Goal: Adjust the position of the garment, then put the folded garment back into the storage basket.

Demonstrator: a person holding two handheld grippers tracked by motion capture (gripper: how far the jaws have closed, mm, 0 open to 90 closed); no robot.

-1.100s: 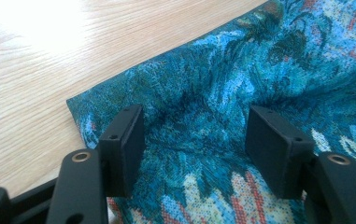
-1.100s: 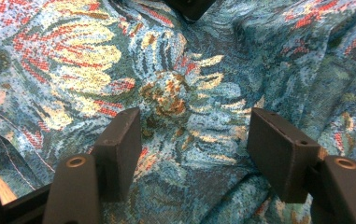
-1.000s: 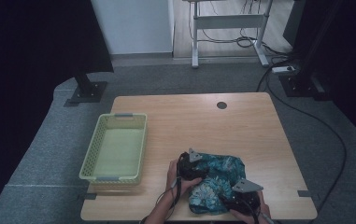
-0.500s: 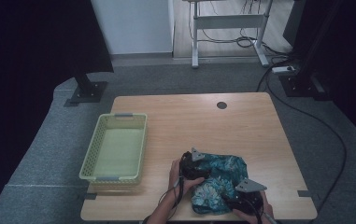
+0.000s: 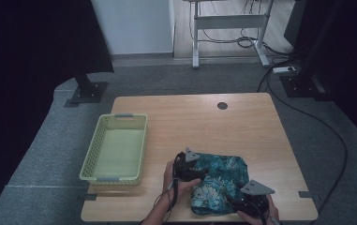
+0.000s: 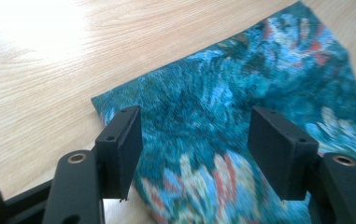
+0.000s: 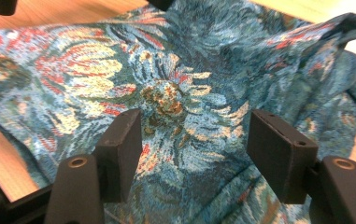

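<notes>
Your left gripper [image 6: 194,140] stood released, jaws spread wide with nothing between the pads, poised just above the near corner of the teal floral cloth [image 5: 220,180]. The cloth lay crumpled on the table [image 5: 204,122], directly ahead of and beneath that gripper. Your right gripper [image 7: 194,140] was likewise released, jaws apart over a raised fold of the cloth. A yellow basket [image 5: 115,147] sat well apart, beyond your left gripper.

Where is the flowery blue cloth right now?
In the high view, the crumpled teal floral cloth lies on the wooden table's near right part, between the two tools, right of the light green plastic basket.
</notes>
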